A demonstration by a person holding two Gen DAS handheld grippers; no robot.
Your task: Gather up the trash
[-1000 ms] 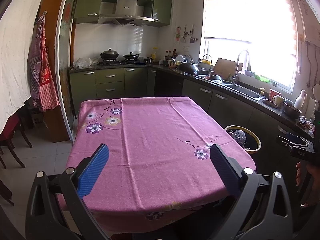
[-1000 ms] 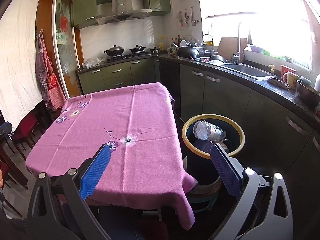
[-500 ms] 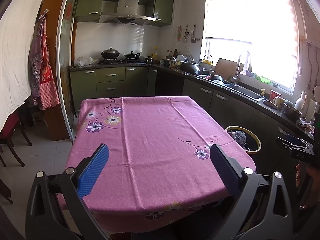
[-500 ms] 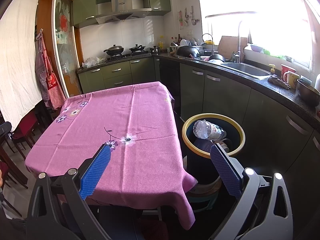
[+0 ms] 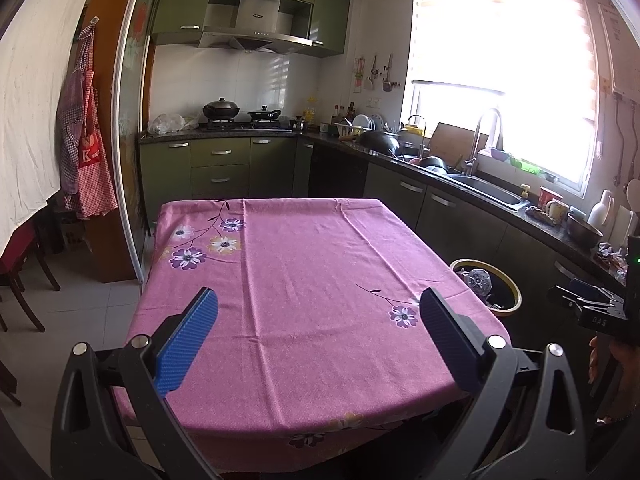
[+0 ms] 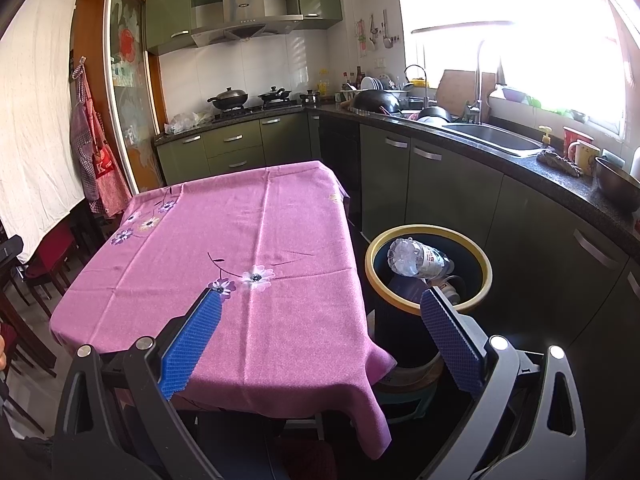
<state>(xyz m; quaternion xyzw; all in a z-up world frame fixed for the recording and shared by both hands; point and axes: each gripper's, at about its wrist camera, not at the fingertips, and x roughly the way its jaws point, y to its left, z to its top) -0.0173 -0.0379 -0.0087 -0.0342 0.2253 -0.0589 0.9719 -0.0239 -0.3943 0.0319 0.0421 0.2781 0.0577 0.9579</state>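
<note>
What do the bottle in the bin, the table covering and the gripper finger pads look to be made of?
Bottle: clear thin plastic, glossy and crinkled, with a printed label.
Table covering: woven cloth, matte pink with printed flowers; it shows creases and drapes at the corners.
Finger pads: probably rubber or textured plastic, blue with a fine grid pattern.
Bin: likely plastic, dark with a yellow rim.

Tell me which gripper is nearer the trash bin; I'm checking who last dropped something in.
Right. The right gripper hangs just short of the trash bin; the left gripper sits at the tablecloth's near edge, farther left.
</note>
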